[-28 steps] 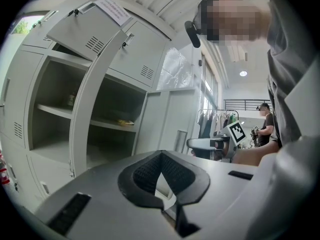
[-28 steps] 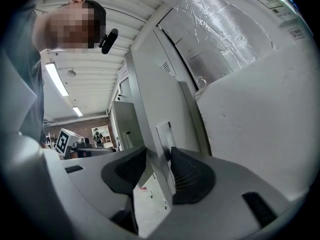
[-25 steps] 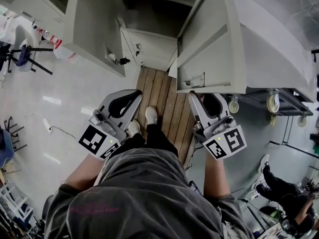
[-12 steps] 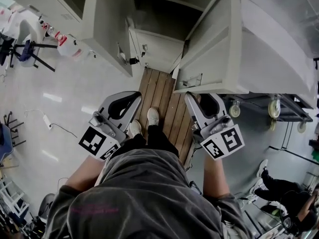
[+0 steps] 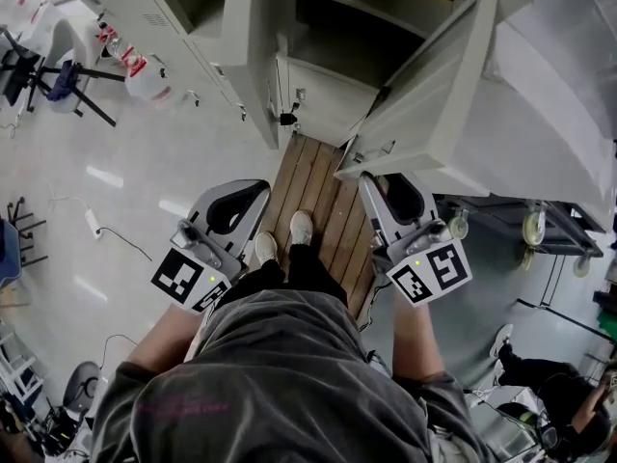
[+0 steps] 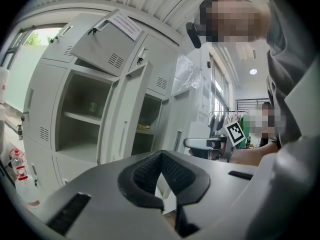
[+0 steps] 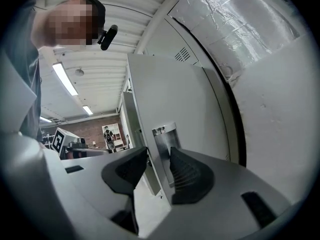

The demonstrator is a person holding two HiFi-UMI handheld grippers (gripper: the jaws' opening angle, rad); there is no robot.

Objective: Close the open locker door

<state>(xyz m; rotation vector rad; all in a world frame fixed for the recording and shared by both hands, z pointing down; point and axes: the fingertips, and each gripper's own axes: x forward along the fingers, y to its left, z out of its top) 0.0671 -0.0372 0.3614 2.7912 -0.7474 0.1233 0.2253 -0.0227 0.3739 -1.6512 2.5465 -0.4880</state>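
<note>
The open grey locker door point(image 5: 434, 104) stands to my right, swung out from the locker bank. My right gripper point(image 5: 371, 177) is at its lower free edge. In the right gripper view the door's edge point(image 7: 175, 99) with its metal handle recess point(image 7: 165, 134) sits between the jaws of the right gripper point(image 7: 157, 166). The jaws are closing and both pads lie against the door. My left gripper point(image 5: 262, 187) hangs apart at the left, shut and empty. Its closed jaws point(image 6: 161, 156) point at the lockers.
A second open door point(image 5: 255, 46) stands at the left of the open compartments. I stand on a wooden slat platform point(image 5: 318, 177). A wheeled cart point(image 5: 535, 225) is at the right, bottles point(image 5: 135, 70) and a stand point(image 5: 48, 75) at the left. Another person point(image 5: 540, 394) crouches at the lower right.
The lockers have shifted up in the head view and the door at my right gripper now slants more. Both grippers keep about the same places.
</note>
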